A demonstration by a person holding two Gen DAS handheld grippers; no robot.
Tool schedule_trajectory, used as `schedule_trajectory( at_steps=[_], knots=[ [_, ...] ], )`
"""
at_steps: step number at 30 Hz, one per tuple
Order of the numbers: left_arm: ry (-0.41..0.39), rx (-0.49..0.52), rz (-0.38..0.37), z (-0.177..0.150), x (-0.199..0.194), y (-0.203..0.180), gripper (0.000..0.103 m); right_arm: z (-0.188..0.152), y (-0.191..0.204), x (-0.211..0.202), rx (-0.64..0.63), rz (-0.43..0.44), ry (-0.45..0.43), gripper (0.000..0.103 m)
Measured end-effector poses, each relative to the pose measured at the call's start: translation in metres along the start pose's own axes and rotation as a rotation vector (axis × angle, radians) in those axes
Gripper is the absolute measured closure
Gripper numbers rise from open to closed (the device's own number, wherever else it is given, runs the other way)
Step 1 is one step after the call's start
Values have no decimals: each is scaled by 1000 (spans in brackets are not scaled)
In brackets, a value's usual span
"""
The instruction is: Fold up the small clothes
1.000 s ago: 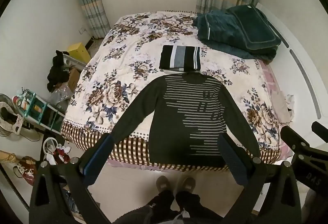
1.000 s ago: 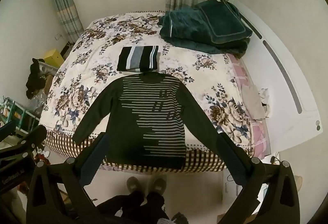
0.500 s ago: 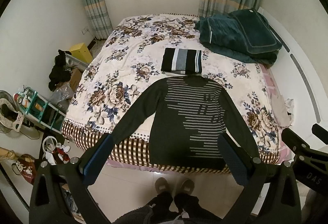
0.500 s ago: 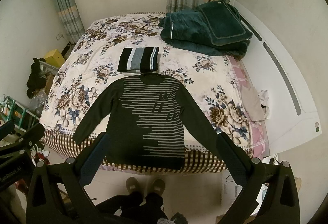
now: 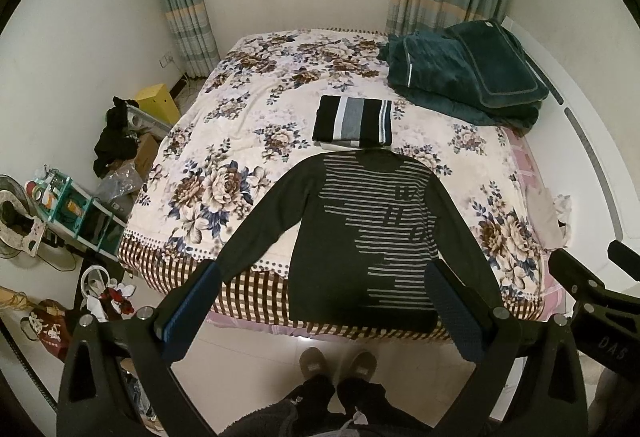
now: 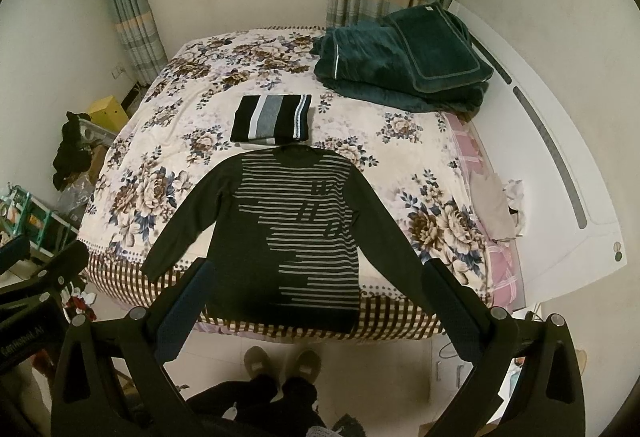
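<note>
A dark long-sleeved sweater with grey stripes point(image 5: 360, 233) point(image 6: 296, 233) lies flat, face up, sleeves spread, at the near edge of the floral bed point(image 5: 224, 157) point(image 6: 160, 165); its hem hangs over the edge. A folded black, white and grey striped garment point(image 5: 353, 122) point(image 6: 272, 119) lies just beyond its collar. My left gripper point(image 5: 320, 301) is open and empty, held above the floor in front of the hem. My right gripper point(image 6: 316, 297) is open and empty, likewise short of the bed.
A heap of dark green bedding point(image 5: 468, 77) point(image 6: 404, 65) sits at the far right of the bed. A white headboard point(image 6: 560, 173) runs along the right. Boxes, a shelf and clutter point(image 5: 80, 205) fill the floor at left. The person's feet point(image 5: 340, 361) stand below.
Both grippers have tilted or risen slightly, so the bed and sweater sit a little lower in both views. Both stay open and the clothes have not moved.
</note>
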State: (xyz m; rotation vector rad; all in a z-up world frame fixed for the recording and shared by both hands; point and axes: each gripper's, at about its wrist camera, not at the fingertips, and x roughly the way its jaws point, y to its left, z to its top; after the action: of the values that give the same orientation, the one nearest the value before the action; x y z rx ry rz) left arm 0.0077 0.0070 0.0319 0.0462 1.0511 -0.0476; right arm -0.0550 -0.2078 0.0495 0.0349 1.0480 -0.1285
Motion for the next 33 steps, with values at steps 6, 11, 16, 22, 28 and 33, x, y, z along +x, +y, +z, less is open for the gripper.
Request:
schedule_trajectory(
  at_steps=[6,11,16,22,28,33],
  knots=[
    [-2,1,-1,1,-2,0,0,5,4,-9,-1,0,-2,0],
    [-4,0,-3,2,-3,-1,0,4,3,-9,0,-2,-4,0],
    [-5,0,-2,4,-5,-1,0,12,6,-11,-1,-2,-4,0],
    [-8,2,-5,7,-6,-4,0,7,4,-9,-1,-3,-7,0],
    [-6,3,-7,12,-4,-8,0,21,6,-14,-3,-6,-7,0],
    [-9,2,-6,10,-5,-8,0,17,6,-13,-2,-7,-10,0]
  ],
)
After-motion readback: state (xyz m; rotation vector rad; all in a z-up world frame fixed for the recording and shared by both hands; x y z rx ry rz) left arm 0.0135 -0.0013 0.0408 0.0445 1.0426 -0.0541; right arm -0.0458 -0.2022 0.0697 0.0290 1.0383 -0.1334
